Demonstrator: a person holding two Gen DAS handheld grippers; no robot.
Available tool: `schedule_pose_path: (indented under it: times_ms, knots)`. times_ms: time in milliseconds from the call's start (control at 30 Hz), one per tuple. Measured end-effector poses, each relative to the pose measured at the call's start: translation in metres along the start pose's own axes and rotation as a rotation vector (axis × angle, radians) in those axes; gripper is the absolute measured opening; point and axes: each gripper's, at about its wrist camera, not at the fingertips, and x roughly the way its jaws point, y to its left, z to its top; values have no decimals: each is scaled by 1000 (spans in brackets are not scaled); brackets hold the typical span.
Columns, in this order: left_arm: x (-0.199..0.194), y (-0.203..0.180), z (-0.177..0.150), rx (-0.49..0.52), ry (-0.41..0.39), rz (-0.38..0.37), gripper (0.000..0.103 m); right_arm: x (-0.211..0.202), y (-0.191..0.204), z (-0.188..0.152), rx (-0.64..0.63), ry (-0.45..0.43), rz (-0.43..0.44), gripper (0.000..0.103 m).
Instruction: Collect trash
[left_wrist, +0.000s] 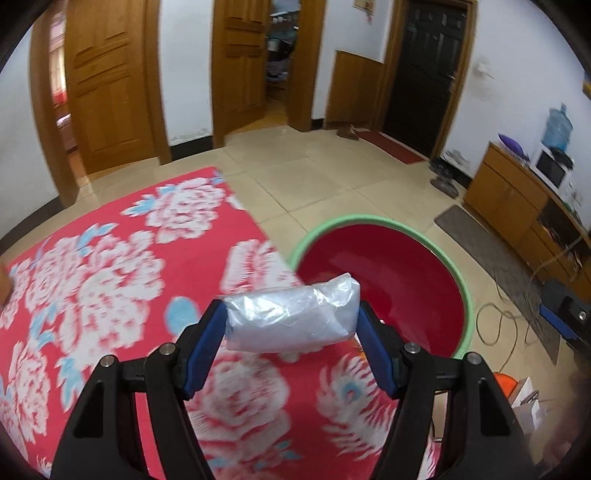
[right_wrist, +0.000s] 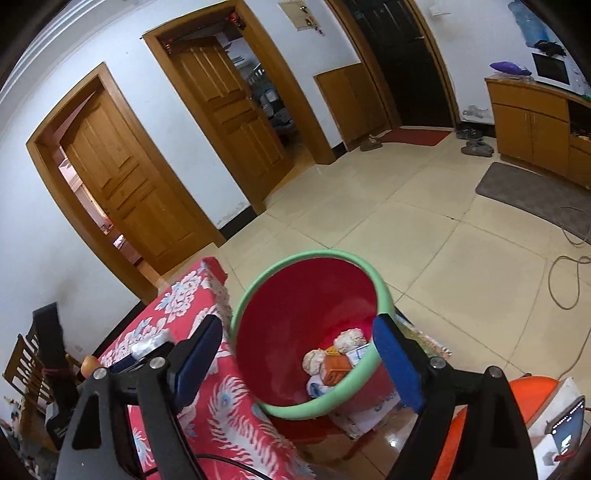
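Trash, here a crumpled clear plastic packet (left_wrist: 291, 314), is sitting crosswise between the blue pads of the left tool (left_wrist: 291, 325), which is clenching it by both ends. Gripped that way, the soft film is staying bunched rather than sagging out of the grasp. The packet is hanging above the near right edge of the desk (left_wrist: 110, 277), which is covered in a red floral cloth, and just short of the red bin with a green rim (left_wrist: 388, 280) that is standing to the right of the desk. The bin's placement beside the desk edge is probably deliberate, since it is letting rubbish travel only a short way sideways before being dropped.

In the right wrist view, the right tool (right_wrist: 299, 350) is standing released, its jaws spread wide with nothing between them, hovering over the bin's mouth (right_wrist: 306, 258). Down at the bottom, several scraps are lying together: two pale crumpled balls (right_wrist: 349, 339), a small orange box (right_wrist: 334, 371) and some white and blue wrappers (right_wrist: 317, 387). That heap suggests collecting is well along, with the packet likely the next piece to go in.
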Motion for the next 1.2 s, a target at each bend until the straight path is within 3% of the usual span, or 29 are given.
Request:
schedule_pose_path:
  times_ms: [233, 367, 567, 833, 1200]
  knots:
    - [31, -35, 6, 76, 34, -31, 71, -1, -15, 2, 36, -4, -3, 86]
    - [34, -43, 6, 77, 26, -10, 77, 1, -17, 2, 35, 0, -16, 86]
    - [26, -42, 6, 71, 11, -1, 79, -1, -16, 0, 31, 7, -11, 86]
    - [-7, -27, 4, 34, -24, 13, 79, -17, -1, -2, -12, 4, 43, 88]
    - [-84, 6, -17, -40, -100, 70, 79, -55, 32, -10, -89, -32, 133, 89]
